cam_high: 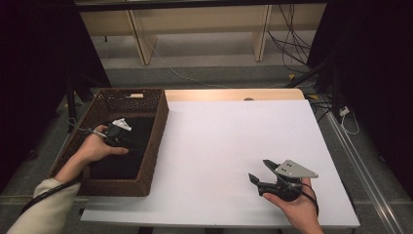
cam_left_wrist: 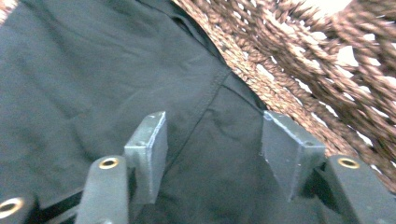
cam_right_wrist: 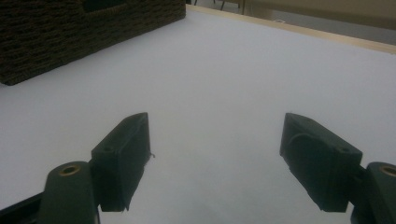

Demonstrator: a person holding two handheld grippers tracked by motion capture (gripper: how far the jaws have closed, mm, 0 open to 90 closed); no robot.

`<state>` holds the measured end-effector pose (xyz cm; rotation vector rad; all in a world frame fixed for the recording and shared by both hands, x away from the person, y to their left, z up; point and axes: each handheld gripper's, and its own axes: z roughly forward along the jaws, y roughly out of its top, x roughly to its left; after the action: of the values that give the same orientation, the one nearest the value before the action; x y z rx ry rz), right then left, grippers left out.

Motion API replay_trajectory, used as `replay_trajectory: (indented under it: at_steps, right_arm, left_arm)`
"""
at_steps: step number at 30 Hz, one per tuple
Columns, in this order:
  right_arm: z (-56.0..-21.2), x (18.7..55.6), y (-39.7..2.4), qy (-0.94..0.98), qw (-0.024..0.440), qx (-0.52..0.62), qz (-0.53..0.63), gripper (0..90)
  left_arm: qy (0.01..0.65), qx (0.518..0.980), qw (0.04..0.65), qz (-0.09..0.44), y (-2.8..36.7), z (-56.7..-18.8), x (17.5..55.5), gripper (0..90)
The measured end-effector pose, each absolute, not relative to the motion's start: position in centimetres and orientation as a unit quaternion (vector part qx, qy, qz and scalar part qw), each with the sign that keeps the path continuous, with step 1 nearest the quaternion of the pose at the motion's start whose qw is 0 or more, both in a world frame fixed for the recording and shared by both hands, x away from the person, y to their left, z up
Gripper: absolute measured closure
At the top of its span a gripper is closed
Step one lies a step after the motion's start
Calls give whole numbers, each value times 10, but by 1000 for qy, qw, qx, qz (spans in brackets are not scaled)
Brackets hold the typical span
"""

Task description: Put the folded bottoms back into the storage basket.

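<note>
White counter (cam_high: 234, 146) is sitting bare — left gripper (cam_left_wrist: 212, 140) is hanging in the basket (cam_high: 158, 126) at its left edge, fingers apart over the dark cloth (cam_left_wrist: 93, 79), while right gripper (cam_right_wrist: 217, 158) is idling wide-open near the front-right corner.

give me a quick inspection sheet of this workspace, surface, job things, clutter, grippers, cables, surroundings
surface: white table top, bare, with a wooden strip along its far edge
job's things: brown woven basket at the table's left edge; dark cloth lying inside it
clutter: nothing seen
grippers: left gripper inside the basket, jaws apart just over the cloth, nothing pinched; right gripper open over the bare table near its front right, holding nothing
cables: black cable trailing along the left sleeve; loose wires on the floor beyond the table
surroundings: pale wooden frame legs behind the table, dark curtains at both sides
</note>
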<state>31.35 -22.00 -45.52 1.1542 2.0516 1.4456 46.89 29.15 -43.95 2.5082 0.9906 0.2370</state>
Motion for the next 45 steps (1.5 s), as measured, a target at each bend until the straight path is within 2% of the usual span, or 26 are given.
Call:
replay_trajectory:
  at_steps: [5, 12, 16, 20, 26, 32, 41, 43, 45]
  right_arm:
    - [-455, 314, -220, 728, 190, 408, 517, 253]
    - [-455, 313, -219, 730, 188, 408, 515, 253]
    - [-455, 313, -219, 732, 193, 404, 514, 253]
    - [-455, 313, -219, 731, 190, 407, 513, 253]
    - [-454, 312, -219, 730, 191, 407, 515, 253]
    - [-454, 313, -220, 729, 193, 407, 516, 253]
    - [-454, 312, -220, 731, 193, 406, 514, 253]
    - [-454, 312, -220, 731, 193, 406, 514, 253]
    - [-454, 312, -220, 731, 193, 406, 513, 253]
  left_arm:
    - [368, 906, 196, 72, 276, -453, 469, 459]
    - [390, 900, 174, 91, 269, -456, 469, 521]
    - [392, 900, 161, 104, 263, -458, 466, 616]
    - [384, 903, 157, 111, 259, -459, 464, 765]
    - [390, 901, 156, 108, 259, -458, 465, 831]
    - [375, 910, 159, 79, 269, -452, 462, 846]
    - [342, 925, 150, 66, 276, -450, 452, 834]
    - [342, 923, 161, 69, 278, -447, 451, 801]
    - [359, 912, 182, 79, 280, -443, 451, 657]
